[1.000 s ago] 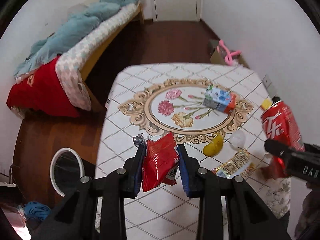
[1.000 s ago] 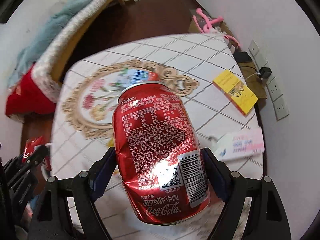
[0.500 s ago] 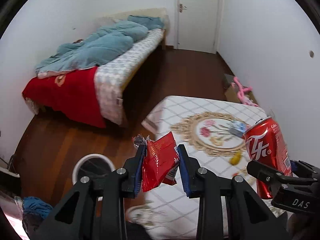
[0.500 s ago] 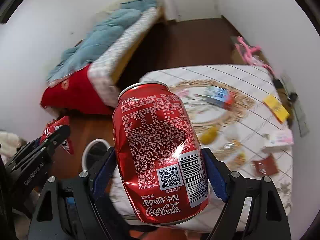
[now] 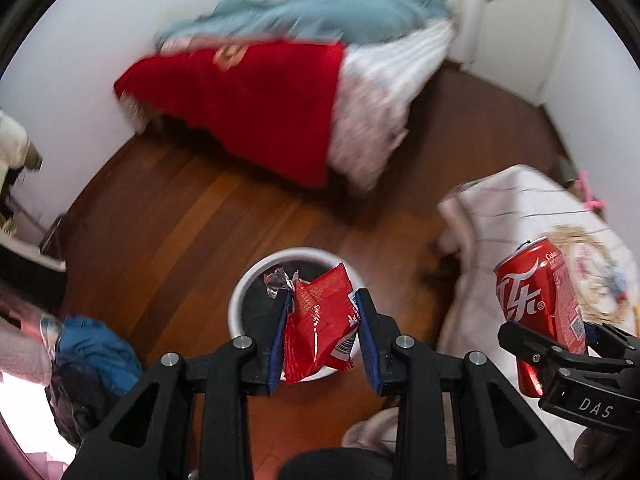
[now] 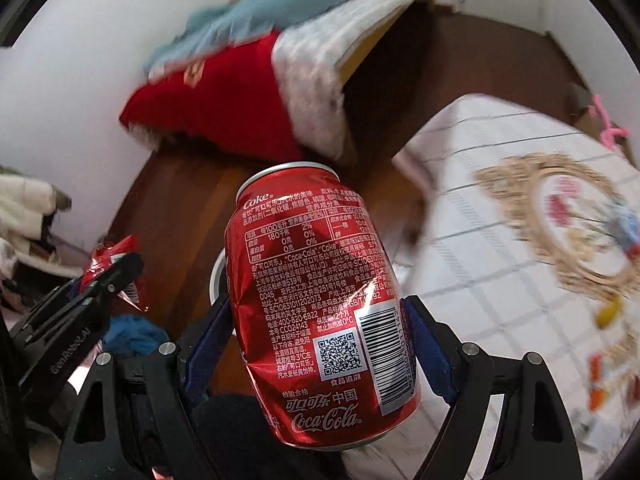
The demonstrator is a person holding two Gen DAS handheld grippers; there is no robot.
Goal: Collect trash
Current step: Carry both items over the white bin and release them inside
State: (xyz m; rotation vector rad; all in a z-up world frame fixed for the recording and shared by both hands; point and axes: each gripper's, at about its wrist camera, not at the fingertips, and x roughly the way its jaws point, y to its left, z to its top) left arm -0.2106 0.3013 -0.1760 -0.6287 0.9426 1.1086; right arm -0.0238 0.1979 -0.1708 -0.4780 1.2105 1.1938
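Tongs, left wrist view: the left tongs (image 5: 322,320) are clamped on a crumpled red snack wrapper (image 5: 318,326), which is pinched between the two blue pads (image 5: 280,332). A bit of clear film sticks up beside the wrapper's top edge. Directly behind the wrapper a round white bin (image 5: 256,284) with a dark inside is seen on the wooden floor (image 5: 168,232). At the right edge the right tongs (image 5: 560,344) are seen gripping a red cola can (image 5: 538,304), held upright and slightly tilted. Behind the can the surface (image 5: 508,208) with its white checked cloth is visible. A bed (image 5: 280,92) with red and blue covers, blurred, is set against the far wall.

Right wrist view: the right tongs (image 6: 322,344) are closed on the can (image 6: 316,304), the pads pressed on its dented lower sides, the label text facing the camera. The bin's rim (image 6: 216,276) is partly hidden behind the can. At left the left tongs (image 6: 114,270) are seen with the wrapper (image 6: 110,256) held in them. The surface (image 6: 500,248) lies at right, with small items on it too blurred to identify.
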